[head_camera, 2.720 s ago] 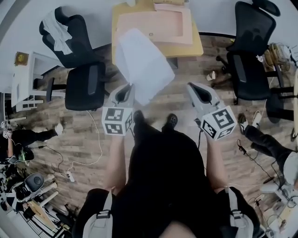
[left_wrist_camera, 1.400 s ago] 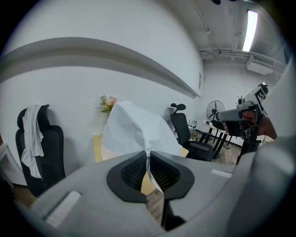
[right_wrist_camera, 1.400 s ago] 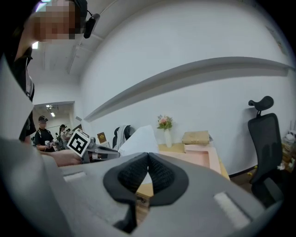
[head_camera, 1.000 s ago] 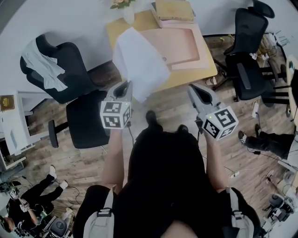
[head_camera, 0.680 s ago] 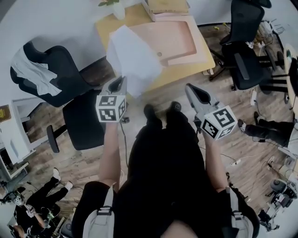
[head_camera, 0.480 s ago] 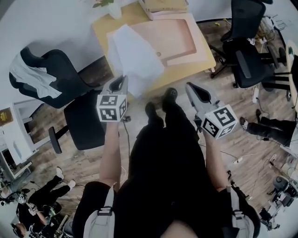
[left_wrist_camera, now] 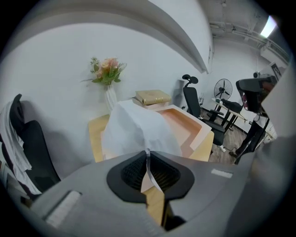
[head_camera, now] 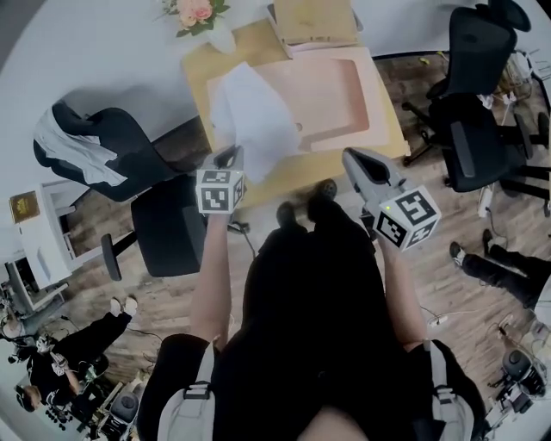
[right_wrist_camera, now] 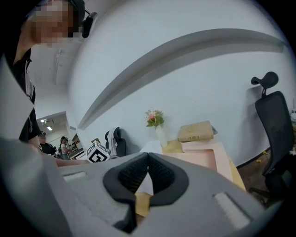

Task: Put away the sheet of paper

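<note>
Sheet of paper (head_camera: 250, 116) hangs over the tabletop's (head_camera: 200, 77) near-left corner, its lower edge pinched tight in my left gripper (head_camera: 230, 155). Right gripper (head_camera: 354, 158) closed, empty. I'd lower it flat, probably into the pink tray (head_camera: 344, 95).

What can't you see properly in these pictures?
- Left part of the pink tray: in the head view it is covered by the sheet of paper clamped in the left gripper.
- Tan box: in the head view its far end is cut off by the top edge.
- Paper in the right gripper view: mostly behind the right gripper, whose jaws are shut.
</note>
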`<action>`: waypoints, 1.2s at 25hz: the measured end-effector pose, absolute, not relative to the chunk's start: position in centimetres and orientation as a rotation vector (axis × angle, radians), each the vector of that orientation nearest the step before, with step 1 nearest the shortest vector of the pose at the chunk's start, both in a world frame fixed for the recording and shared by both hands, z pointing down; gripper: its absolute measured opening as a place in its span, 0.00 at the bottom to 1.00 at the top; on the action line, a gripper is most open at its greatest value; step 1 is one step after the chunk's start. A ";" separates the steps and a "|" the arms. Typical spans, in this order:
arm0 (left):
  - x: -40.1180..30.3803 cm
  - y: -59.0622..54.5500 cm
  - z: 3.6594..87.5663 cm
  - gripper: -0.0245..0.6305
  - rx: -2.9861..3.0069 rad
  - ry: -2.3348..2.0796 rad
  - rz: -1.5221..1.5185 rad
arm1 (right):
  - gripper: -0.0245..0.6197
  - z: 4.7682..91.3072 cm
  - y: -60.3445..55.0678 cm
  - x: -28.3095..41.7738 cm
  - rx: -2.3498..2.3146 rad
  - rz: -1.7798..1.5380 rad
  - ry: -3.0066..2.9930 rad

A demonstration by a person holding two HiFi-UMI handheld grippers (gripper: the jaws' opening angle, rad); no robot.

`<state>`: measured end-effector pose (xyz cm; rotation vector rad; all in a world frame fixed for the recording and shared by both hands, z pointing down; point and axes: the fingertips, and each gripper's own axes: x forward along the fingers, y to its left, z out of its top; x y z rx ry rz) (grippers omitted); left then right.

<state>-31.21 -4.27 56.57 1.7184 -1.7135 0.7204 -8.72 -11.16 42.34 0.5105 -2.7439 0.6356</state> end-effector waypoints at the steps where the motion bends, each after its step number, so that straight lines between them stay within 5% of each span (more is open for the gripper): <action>1: -31.0 -5.0 57.2 0.08 1.700 -1.708 0.731 | 0.04 42.4 -12.0 -8.5 0.499 0.642 -2.745; 30: -28.1 -15.9 66.1 0.09 1.830 -1.336 0.961 | 0.04 44.2 -19.6 -10.4 0.580 0.708 -2.661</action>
